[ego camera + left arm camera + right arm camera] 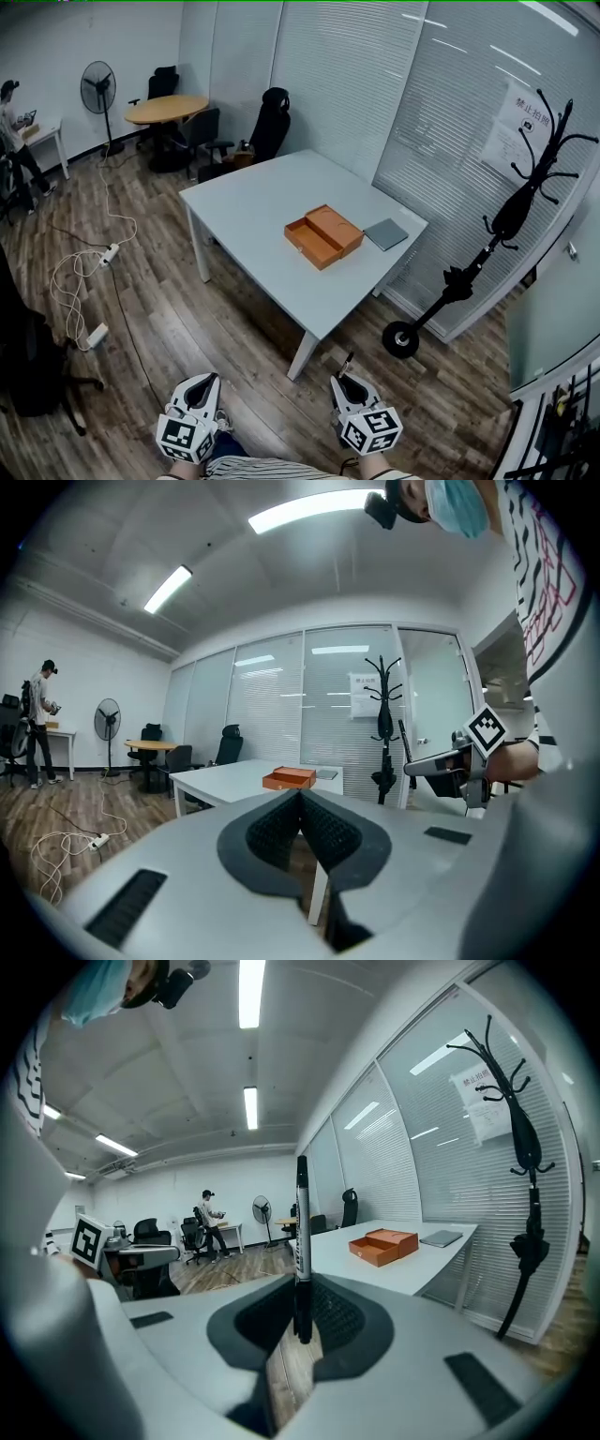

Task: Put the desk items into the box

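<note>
An open orange box (323,236) lies on the white table (253,206), with a flat grey pad (386,233) beside it. Both grippers hang low over the wooden floor, well short of the table's near corner. My right gripper (343,380) is shut on a black marker (346,362). In the right gripper view that marker (302,1232) stands upright between the pads, and the box (382,1244) shows far off on the table. My left gripper (208,380) is shut with nothing in it, its pads (281,822) meeting at the tip. The orange box (289,779) shows beyond them.
A black coat rack (506,225) leans right of the table by the glass wall. Cables and a power strip (84,272) lie on the floor at left. Behind are a fan (97,89), a round table (167,109), office chairs (267,127) and a person (14,122).
</note>
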The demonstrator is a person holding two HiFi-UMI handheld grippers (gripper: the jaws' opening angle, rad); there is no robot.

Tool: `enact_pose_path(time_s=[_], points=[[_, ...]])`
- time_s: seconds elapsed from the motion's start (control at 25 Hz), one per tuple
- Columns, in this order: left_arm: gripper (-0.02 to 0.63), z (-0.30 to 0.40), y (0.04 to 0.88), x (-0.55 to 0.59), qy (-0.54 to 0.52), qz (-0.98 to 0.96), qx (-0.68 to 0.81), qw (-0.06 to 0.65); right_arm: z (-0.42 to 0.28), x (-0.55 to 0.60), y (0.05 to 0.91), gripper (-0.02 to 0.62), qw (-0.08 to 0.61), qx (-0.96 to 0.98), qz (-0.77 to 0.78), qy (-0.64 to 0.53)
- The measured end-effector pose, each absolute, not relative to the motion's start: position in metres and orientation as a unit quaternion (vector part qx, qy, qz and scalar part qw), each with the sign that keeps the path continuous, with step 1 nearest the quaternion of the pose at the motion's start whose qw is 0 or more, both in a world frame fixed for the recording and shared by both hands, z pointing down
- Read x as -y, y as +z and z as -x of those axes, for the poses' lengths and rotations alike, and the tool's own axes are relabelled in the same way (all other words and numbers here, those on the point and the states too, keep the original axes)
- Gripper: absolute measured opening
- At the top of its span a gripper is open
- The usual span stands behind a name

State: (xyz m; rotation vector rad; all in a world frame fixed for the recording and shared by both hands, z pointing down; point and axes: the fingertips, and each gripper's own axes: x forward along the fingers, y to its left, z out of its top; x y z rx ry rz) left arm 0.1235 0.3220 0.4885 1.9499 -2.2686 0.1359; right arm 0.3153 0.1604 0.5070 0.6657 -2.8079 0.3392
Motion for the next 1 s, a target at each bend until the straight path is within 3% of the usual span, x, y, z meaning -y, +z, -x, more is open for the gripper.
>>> enact_pose_path(time_s=[0.68,1.0], points=[[0.021,0.060,0.471,-0.245,0.068,-0.722,0.687,0.045,-0.146,-0.109,0.492,0.064,0.083,0.936,-0.317,0.126],[0.021,0.102,0.475,-0.216,0.065,-0.753,0.653,0.049,-0.115,-0.092,0.495,0.065,0.083,0.921,-0.359,0.129]])
